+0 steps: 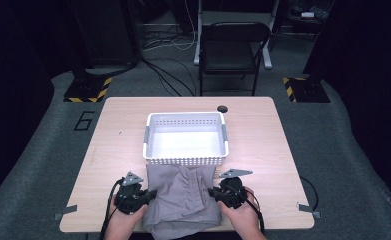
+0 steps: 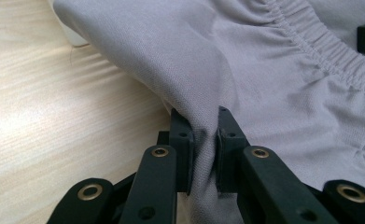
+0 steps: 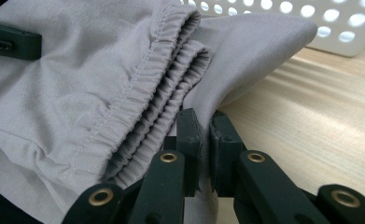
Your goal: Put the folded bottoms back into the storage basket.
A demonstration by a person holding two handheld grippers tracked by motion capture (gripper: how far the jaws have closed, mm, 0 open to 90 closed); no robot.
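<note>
Grey folded shorts [image 1: 183, 200] lie on the wooden table [image 1: 263, 145], at 6 o'clock of the white perforated basket [image 1: 185, 137], touching its near wall. Left gripper [image 1: 150, 193] pinches the cloth's 9 o'clock edge, jaws clamped on a fabric fold. Right gripper [image 1: 212, 191] pinches the 3 o'clock edge beside the elastic waistband [image 3: 161, 98], jaws likewise closed on cloth.

Light wood table [image 1: 263, 145] holds 2 things: grey shorts [image 1: 183, 200] right between the grippers, white perforated basket [image 1: 185, 137] just beyond them, touching the cloth.
</note>
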